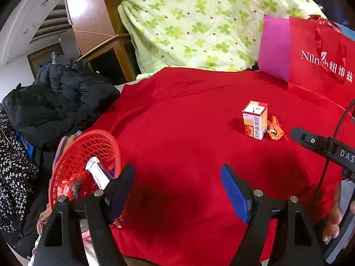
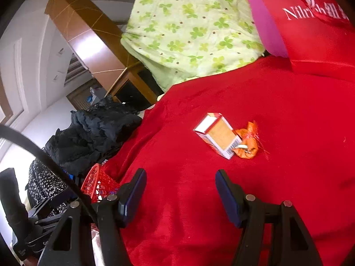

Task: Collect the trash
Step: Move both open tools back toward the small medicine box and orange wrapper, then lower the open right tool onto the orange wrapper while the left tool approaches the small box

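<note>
Left wrist view: left gripper (image 1: 177, 190) jaws spread, empty, over the red blanket (image 1: 177, 115). Red mesh basket (image 1: 66, 168) at blanket's left edge holds a white packet (image 1: 97, 171). Medicine box (image 1: 254, 120) upright mid-blanket, orange wrapper (image 1: 274, 128) touching its right side. Right gripper (image 2: 180, 194) jaws spread, empty, near the box.

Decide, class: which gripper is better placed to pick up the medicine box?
Right, probably. The open right gripper faces the medicine box more directly, while the left gripper, also open, sits beside the red basket, farther from it.
</note>
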### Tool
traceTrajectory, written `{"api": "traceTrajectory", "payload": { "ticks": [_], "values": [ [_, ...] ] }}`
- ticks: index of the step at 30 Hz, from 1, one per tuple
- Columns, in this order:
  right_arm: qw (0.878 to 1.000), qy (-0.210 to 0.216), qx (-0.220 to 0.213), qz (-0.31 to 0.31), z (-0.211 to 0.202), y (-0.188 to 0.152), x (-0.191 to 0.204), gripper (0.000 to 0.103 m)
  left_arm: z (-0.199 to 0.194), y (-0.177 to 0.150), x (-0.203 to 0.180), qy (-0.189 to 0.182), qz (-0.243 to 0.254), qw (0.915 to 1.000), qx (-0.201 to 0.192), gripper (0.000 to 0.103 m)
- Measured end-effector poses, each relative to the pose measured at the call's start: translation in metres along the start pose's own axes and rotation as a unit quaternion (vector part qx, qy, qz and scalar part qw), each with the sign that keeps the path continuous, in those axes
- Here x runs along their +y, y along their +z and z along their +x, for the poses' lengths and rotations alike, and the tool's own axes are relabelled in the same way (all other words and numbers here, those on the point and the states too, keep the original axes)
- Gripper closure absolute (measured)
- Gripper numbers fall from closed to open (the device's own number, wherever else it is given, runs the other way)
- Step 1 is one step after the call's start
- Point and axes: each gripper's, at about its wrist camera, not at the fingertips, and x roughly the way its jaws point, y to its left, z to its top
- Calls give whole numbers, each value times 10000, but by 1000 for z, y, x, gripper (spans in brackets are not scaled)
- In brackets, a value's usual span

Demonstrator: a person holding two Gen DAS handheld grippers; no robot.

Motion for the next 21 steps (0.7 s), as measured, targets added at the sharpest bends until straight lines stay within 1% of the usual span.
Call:
{"api": "traceTrajectory", "payload": {
  "ticks": [11,16,21],
  "values": [
    [9993,-54,171,331,13,-10,-30,35,18,-3,-21,-58,188,9995,254,24],
    [9992,-123,99,357,11,-8,-39,35,26,-3,-30,-155,261,9989,361,24],
    [9977,-380,-42,559,9,-3,-57,35,36,-4,-37,-268,299,9980,493,24]
  ]
}}
